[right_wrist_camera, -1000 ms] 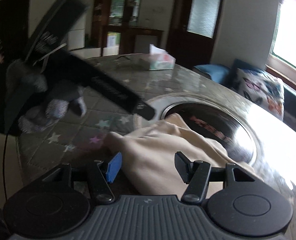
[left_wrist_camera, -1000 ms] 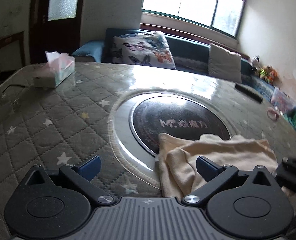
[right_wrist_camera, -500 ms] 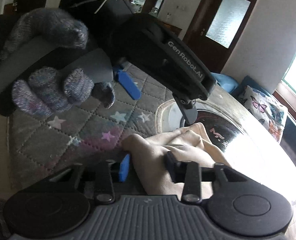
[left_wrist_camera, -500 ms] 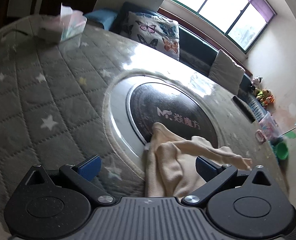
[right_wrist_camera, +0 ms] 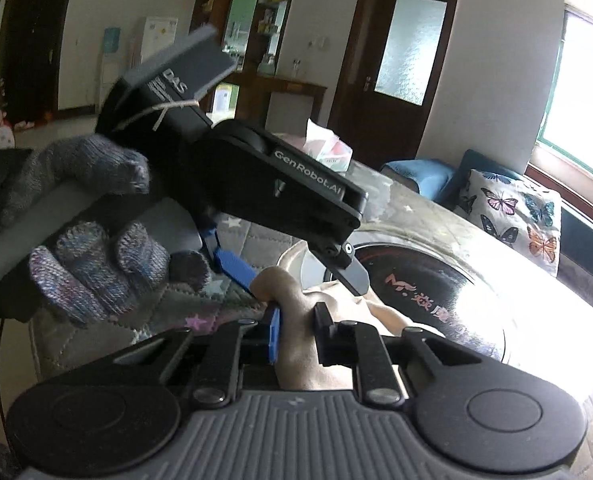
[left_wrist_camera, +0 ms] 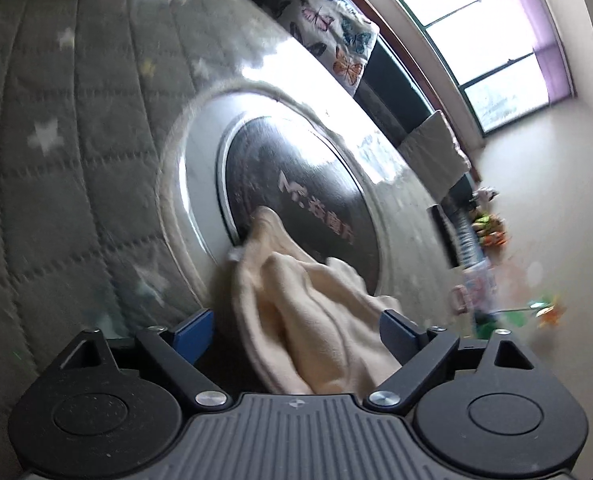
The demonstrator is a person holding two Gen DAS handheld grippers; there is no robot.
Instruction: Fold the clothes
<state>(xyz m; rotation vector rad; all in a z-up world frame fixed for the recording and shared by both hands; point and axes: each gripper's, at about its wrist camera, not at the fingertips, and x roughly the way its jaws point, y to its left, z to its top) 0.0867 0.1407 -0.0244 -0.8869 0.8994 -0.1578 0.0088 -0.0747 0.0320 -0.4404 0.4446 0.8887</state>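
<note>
A cream garment (left_wrist_camera: 304, 308) lies bunched on the table, partly over a round black hotplate (left_wrist_camera: 308, 184). My left gripper (left_wrist_camera: 296, 328) straddles the bunch; its jaws are closing, wide apart, and the pads do not press the cloth. In the right wrist view the left gripper (right_wrist_camera: 296, 274) reaches down from the upper left, held by a gloved hand (right_wrist_camera: 96, 264). My right gripper (right_wrist_camera: 298, 332) is closing, and its pads pinch a raised fold of the cream garment (right_wrist_camera: 286, 286). The two grippers stand close together over the same bunch.
A grey quilted cover with stars (left_wrist_camera: 56, 160) spreads over the table around the hotplate. A tissue box (right_wrist_camera: 328, 148) stands at the far side. A butterfly pillow (right_wrist_camera: 512, 212) rests on a sofa beyond the table, under the window.
The right gripper's jaws have closed on a fold of the cream garment. The left gripper has rolled and dropped closer over the bunch, and its jaws have narrowed a little.
</note>
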